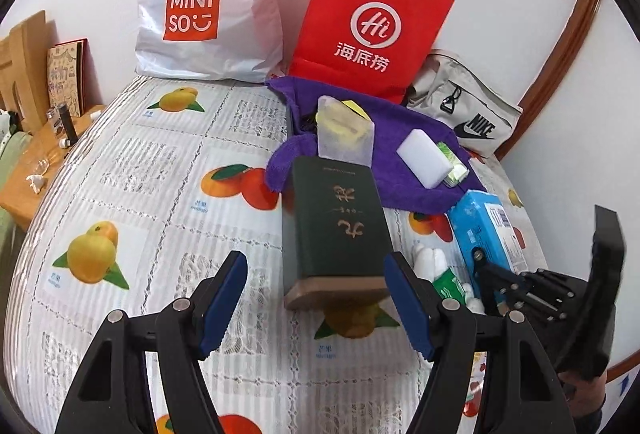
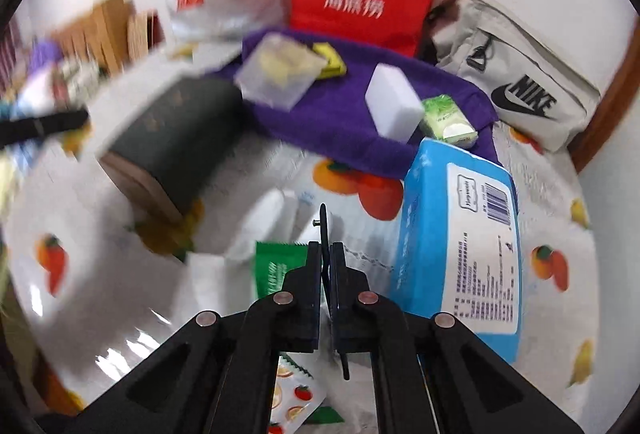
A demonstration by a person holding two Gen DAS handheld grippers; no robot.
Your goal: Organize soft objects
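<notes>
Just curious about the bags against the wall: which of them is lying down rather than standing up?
The grey Nike bag, on the right. It lies slumped on its side, while the white Miniso bag and the red paper bag both stand upright against the wall.

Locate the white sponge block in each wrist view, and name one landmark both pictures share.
Left wrist view: white sponge block lies right of centre on the purple towel.
Right wrist view: it sits upper centre-right on that towel.
Shared landmark: the red paper bag behind the towel.
</notes>
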